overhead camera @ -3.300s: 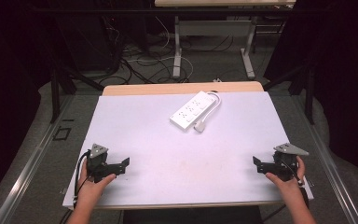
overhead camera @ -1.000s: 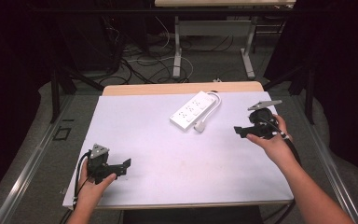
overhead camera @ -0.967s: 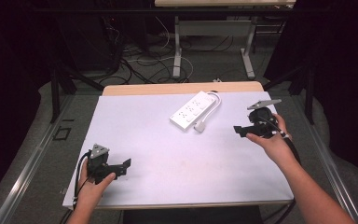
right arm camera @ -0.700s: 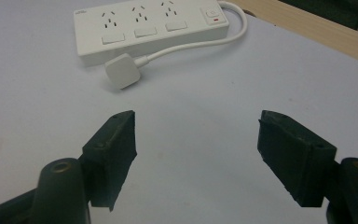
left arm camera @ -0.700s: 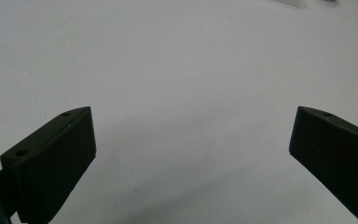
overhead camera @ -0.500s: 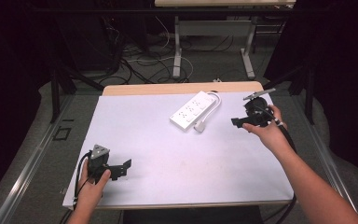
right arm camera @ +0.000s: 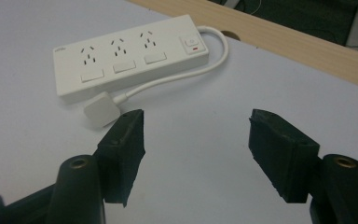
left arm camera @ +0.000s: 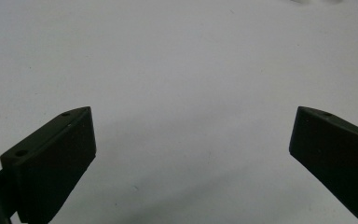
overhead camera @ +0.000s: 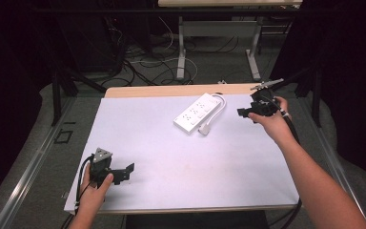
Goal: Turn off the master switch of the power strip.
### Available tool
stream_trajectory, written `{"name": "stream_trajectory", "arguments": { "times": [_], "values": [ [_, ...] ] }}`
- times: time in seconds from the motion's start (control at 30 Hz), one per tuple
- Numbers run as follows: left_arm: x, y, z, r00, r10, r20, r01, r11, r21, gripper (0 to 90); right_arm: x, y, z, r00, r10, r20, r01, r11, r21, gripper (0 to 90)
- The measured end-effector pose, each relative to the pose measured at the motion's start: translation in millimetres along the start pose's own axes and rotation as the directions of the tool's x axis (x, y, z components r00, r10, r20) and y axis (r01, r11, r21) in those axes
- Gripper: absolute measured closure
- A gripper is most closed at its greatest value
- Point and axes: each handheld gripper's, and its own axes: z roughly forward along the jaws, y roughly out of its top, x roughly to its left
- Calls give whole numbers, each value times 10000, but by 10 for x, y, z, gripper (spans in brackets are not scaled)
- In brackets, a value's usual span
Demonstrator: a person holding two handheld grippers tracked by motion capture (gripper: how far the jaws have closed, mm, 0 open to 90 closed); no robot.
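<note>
The right claw (overhead camera: 242,113), its jaws spread but just been closing on nothing, hovers near the white power strip (overhead camera: 196,112); the left claw (overhead camera: 129,170) rests spread on the worktop (overhead camera: 181,162).

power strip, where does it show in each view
High view: the power strip lies at the far middle of the white table top, left of the right tool.
Left gripper view: only a blurred white scrap at the top right edge, too unclear to name.
Right gripper view: the strip is at upper left, beyond the open jaws.
Shared landmark: its white plug, lying on the table beside the strip.
</note>
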Motion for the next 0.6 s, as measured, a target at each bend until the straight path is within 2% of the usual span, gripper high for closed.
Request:
{"name": "stream_trajectory", "arguments": {
  "times": [0.1,0.2,0.47,0.6],
  "values": [
    [3,1,-2,10000,-5,14,5,10000,59,5,-42,68,22,9997,97,208,-92,9997,-206,361],
    [10,1,-2,10000,23,30,-23,9999,119,5,-79,108,47,9997,116,220,-108,9993,-372,360],
    [11,-1,6,9999,-98,34,98,9999,56,5,-149,210,150,9997,25,249,-16,9993,-363,365],
    [12,-1,7,10000,-85,35,85,9999,63,5,-146,281,222,9997,-67,223,70,9999,-151,365]
  ]
}}
